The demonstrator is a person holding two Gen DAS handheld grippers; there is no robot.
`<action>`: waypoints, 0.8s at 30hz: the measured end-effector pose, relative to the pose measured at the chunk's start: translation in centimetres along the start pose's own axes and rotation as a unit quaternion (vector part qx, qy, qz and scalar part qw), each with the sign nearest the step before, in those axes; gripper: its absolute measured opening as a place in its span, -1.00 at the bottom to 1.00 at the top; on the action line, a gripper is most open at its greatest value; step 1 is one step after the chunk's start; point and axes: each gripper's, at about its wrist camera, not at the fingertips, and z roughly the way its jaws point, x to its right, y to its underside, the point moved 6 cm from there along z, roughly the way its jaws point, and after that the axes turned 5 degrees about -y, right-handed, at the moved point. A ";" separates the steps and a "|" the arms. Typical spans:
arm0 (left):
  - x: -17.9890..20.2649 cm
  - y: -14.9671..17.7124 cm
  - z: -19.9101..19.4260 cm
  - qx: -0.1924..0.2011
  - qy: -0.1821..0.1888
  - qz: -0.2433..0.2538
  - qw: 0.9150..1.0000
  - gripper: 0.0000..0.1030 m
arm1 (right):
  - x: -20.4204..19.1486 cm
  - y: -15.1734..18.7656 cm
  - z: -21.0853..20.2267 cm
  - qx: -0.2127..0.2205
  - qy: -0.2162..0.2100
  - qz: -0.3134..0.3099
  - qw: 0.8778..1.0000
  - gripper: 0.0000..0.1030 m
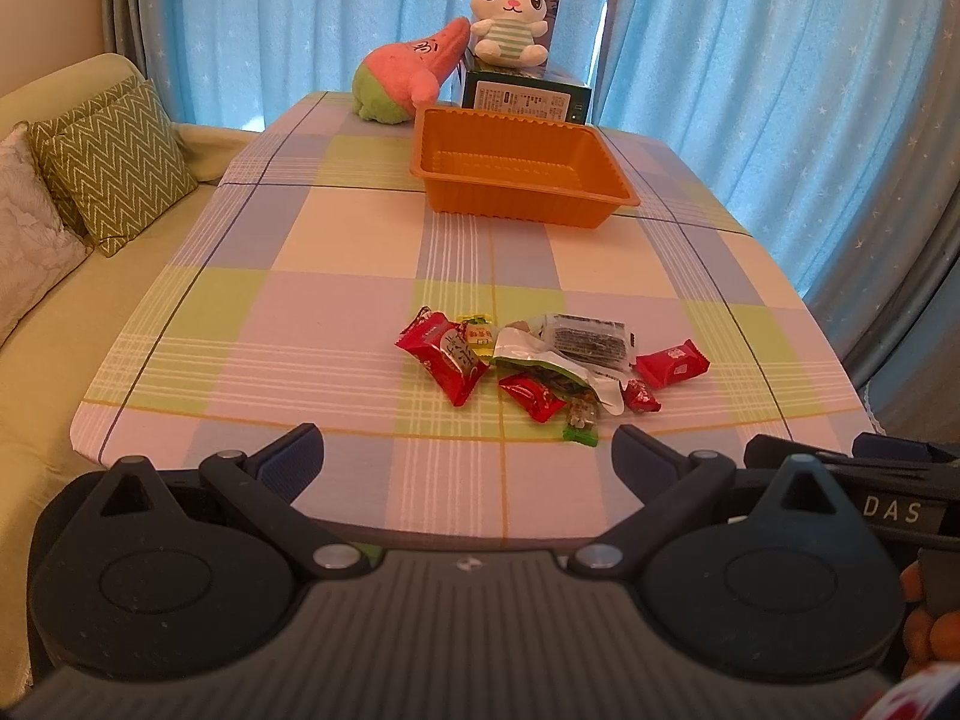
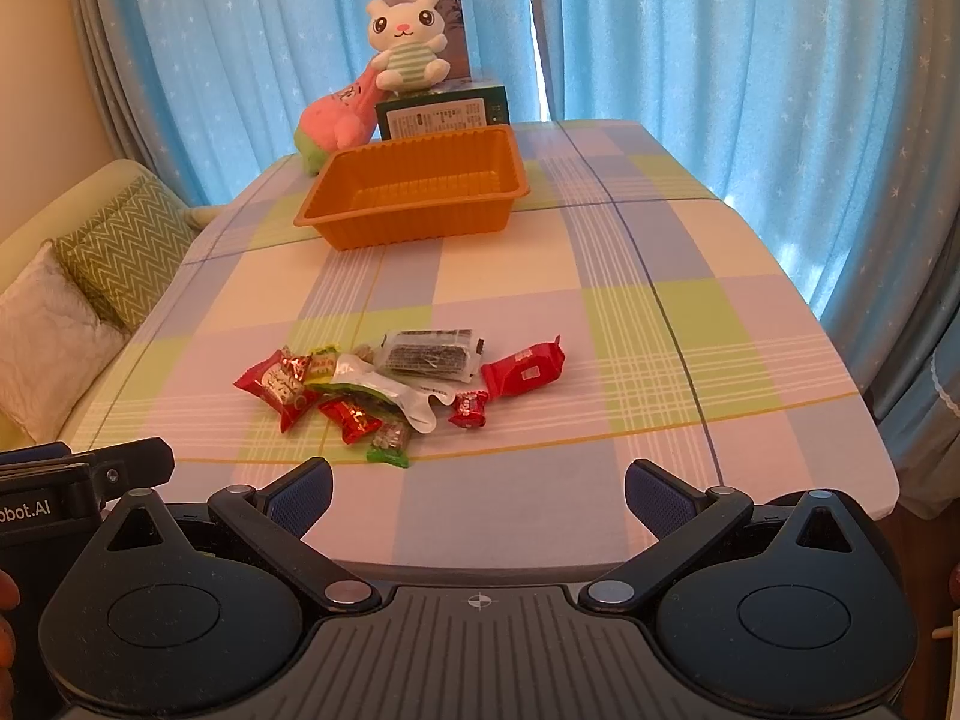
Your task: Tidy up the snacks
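Both the left claw [image 1: 467,450] and right claw [image 2: 478,483] gape wide and empty short of the snacks [image 1: 549,363] heaped mid-worktop [image 1: 270,300], where overlapping slick wrappers risk a multi-packet pinch before the tray [image 1: 522,171].

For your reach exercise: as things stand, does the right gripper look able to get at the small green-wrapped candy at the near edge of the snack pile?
Probably yes. The right gripper is open, and the small green-wrapped candy lies just ahead, slightly left, with only bare checked tablecloth between them.

Bright daylight glowing through blue curtains [image 1: 750,60], soft shadows, strong fisheye bending at edges, corners perhaps slightly blurred
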 end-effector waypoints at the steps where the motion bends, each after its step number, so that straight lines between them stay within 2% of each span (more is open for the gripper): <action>1: 0.0 0.0 0.0 0.000 0.001 0.000 1.000 0.97 | 0.0 0.0 0.0 0.000 0.000 0.000 1.000 1.00; 24: 0.1 0.1 0.1 0.000 0.003 0.000 1.000 0.97 | 0.0 0.2 0.2 -0.002 0.000 0.001 1.000 1.00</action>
